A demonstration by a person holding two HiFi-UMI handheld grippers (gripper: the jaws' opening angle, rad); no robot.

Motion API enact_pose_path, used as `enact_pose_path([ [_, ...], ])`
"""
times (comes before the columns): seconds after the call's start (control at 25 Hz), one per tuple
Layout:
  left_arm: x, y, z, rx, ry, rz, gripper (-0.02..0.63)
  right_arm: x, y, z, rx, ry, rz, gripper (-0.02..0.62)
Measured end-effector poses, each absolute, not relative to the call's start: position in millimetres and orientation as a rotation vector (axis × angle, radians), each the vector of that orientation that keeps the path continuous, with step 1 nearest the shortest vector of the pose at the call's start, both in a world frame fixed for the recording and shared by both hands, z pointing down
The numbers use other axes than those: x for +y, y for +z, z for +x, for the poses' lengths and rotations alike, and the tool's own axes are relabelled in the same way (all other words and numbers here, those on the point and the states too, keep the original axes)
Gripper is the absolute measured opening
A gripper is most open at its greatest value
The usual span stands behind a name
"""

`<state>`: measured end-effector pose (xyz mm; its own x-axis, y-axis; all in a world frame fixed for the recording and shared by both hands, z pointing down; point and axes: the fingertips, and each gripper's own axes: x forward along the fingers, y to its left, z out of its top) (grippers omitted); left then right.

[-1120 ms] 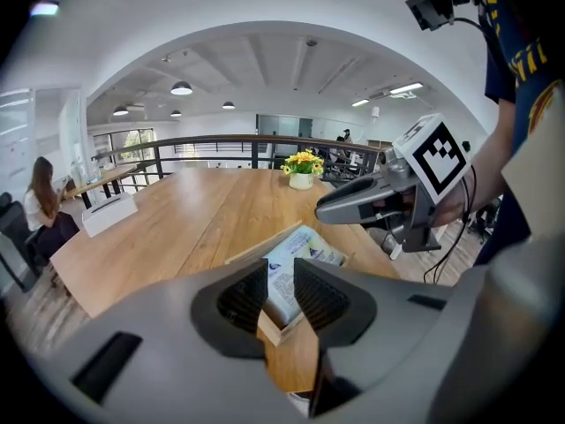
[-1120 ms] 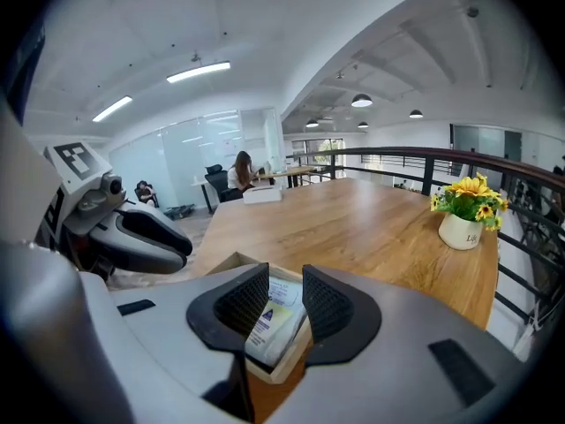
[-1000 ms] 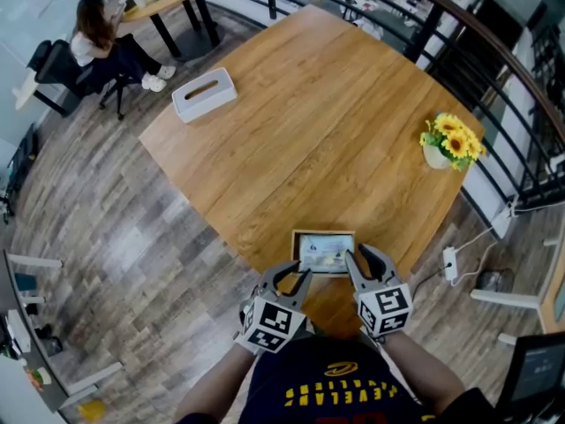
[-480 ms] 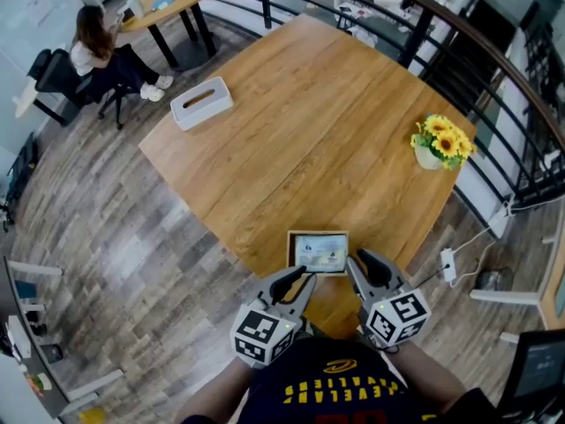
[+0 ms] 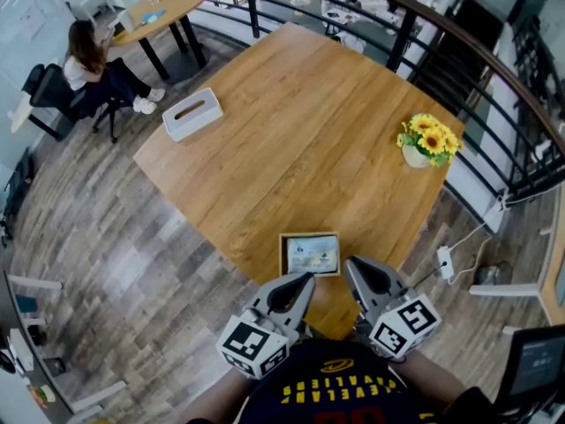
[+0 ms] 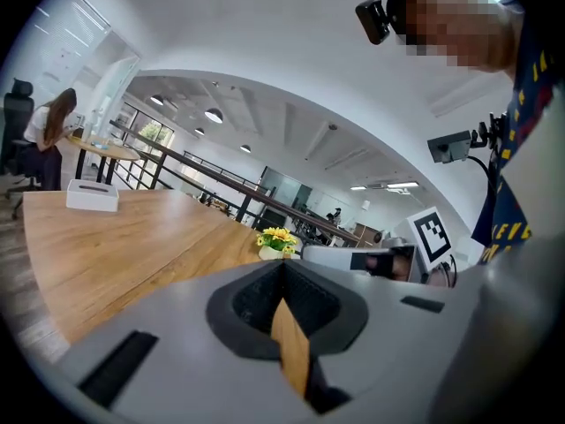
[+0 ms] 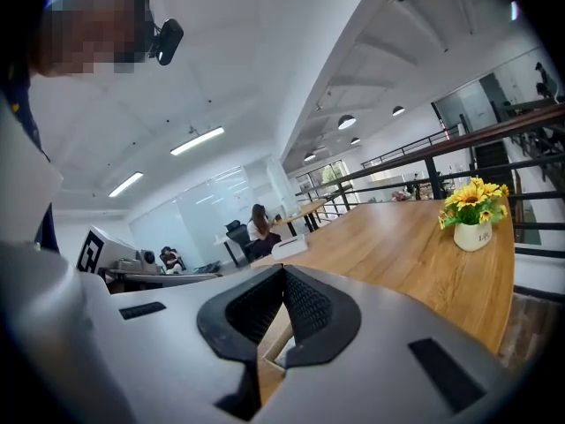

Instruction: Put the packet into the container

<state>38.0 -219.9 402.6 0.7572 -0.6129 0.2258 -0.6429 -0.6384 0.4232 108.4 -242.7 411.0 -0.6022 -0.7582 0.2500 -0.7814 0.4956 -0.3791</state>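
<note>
Wooden table (image 5: pixel 300 131) beside a railing (image 5: pixel 403 35) bears the container (image 5: pixel 283 256); left tongs (image 5: pixel 303 283) and right tongs (image 5: pixel 353 268) just snapped shut, empty.

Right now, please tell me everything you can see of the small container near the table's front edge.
The container is a small, shallow rectangular tray with a light wood-coloured rim. It lies flat on the wooden table, close to its near corner. A pale packet lies inside and fills most of it. Nothing else touches it.

Print on the packet (image 5: pixel 314 253) too small to read, container (image 7: pixel 275 350) mostly hidden behind the right hand-held gripper (image 7: pixel 282 272), person's arms (image 5: pixel 212 394) cut off at bottom edge
</note>
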Motion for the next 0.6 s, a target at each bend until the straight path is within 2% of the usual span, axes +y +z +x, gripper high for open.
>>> enact_pose_path([
  [0.2, -218, 399, 38, -0.969, 0.089, 2.472, 0.0, -233, 397, 104, -2.71, 0.581, 1.336, 0.011],
  [0.6, -220, 405, 35, -1.01, 0.132, 2.47, 0.0, -230, 396, 109, -2.719, 0.575, 1.349, 0.011],
])
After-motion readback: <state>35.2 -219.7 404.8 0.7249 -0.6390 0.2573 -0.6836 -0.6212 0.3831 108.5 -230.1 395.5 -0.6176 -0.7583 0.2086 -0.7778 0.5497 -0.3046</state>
